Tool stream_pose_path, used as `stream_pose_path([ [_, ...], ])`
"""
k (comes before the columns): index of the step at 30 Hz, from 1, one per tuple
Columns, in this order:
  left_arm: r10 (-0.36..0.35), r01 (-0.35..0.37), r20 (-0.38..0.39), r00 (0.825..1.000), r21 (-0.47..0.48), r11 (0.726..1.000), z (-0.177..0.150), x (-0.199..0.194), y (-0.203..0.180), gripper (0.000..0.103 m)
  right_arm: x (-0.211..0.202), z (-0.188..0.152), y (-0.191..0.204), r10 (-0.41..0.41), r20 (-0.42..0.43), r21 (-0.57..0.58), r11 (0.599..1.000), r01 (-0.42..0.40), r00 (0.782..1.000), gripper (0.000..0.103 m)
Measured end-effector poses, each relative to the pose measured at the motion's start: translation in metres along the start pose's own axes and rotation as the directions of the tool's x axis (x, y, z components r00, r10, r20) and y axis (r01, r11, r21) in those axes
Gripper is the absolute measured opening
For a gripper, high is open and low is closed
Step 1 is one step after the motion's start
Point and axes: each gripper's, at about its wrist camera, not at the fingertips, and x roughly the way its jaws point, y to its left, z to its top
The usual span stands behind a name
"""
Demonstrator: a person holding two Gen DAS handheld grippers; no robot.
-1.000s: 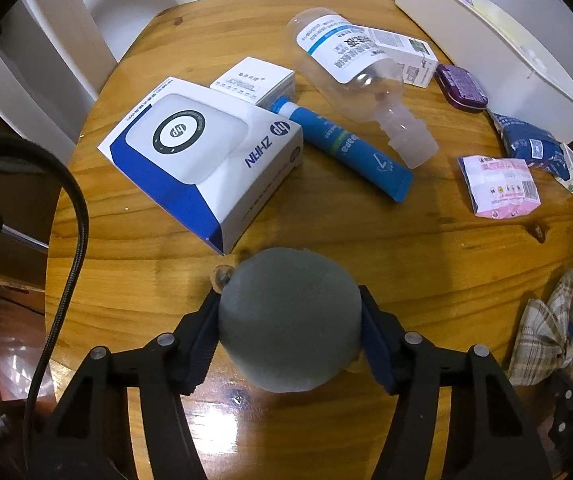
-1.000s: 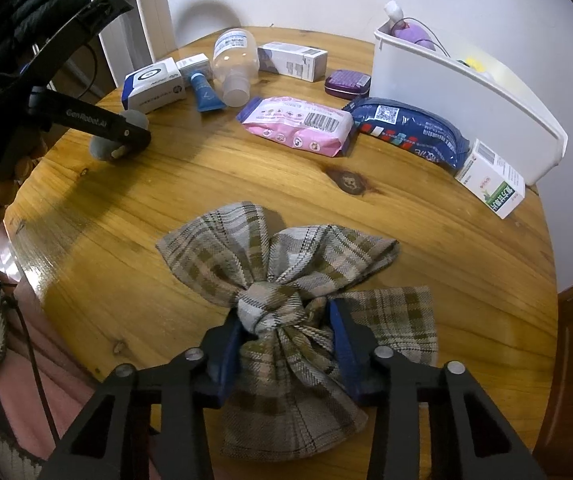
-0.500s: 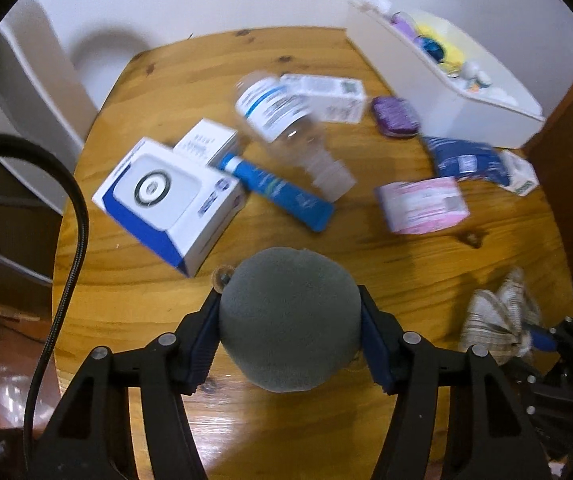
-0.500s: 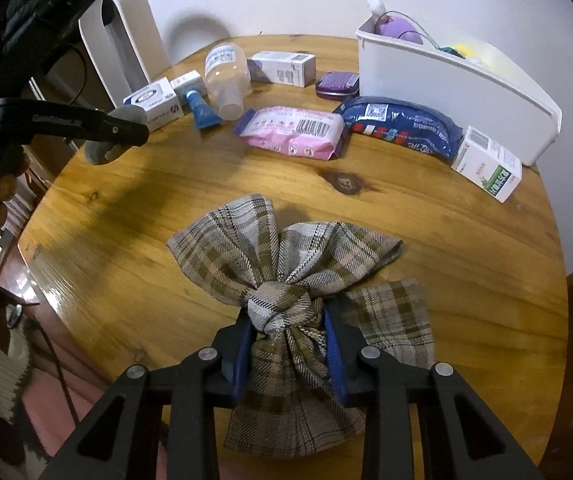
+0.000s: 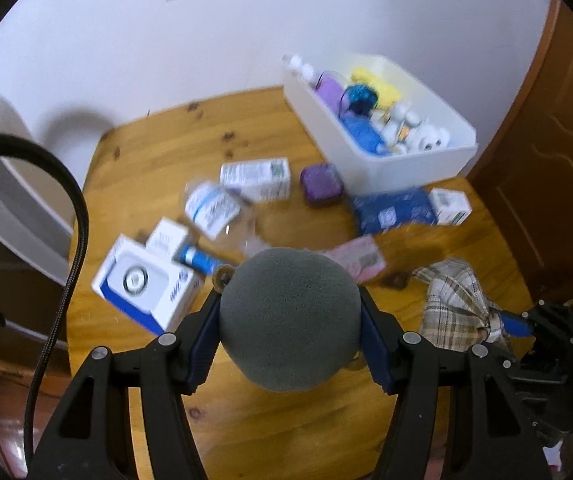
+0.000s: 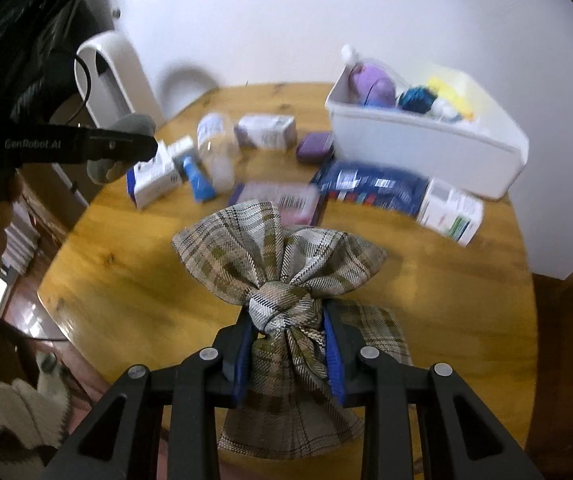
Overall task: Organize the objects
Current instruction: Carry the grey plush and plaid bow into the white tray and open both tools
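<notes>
Here, both my tools carry a thing above the tabletop (image 5: 142, 184).

Left wrist view: my left tool (image 5: 289, 322) is clamped on a grey plush ball (image 5: 289, 318), with the white bin (image 5: 414, 160) far ahead. Right wrist view: my right tool (image 6: 288, 346) pinches the plaid bow (image 6: 282, 272) at its knot, lifted over the wood, short of the same bin (image 6: 426, 148).

Wooden door (image 5: 546, 168) (white wall (image 5: 246, 32) beside)
</notes>
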Motion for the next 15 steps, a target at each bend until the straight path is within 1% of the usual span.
stream_pose_path([
  [5, -0.014, 0.011, 0.061, 0.998, 0.052, 0.999, 0.030, -0.023, -0.014, 0.065, -0.028, 0.027, -0.007, -0.024, 0.087, 0.006, 1.000, 0.024, 0.996, 0.031],
  [7, -0.011, 0.004, 0.094, 0.996, 0.078, 0.997, 0.043, -0.033, -0.022, 0.066, -0.039, 0.037, -0.011, -0.032, 0.119, 0.011, 0.999, 0.031, 0.992, 0.031],
  [11, -0.021, 0.001, 0.158, 0.987, 0.125, 0.992, 0.072, -0.053, -0.036, 0.066, -0.060, 0.063, -0.022, -0.047, 0.185, 0.031, 0.999, 0.041, 0.982, 0.032],
  [15, -0.037, 0.002, 0.211, 0.977, 0.161, 0.987, 0.100, -0.070, -0.049, 0.066, -0.082, 0.094, -0.036, -0.078, 0.250, 0.055, 0.996, 0.066, 0.965, 0.032],
])
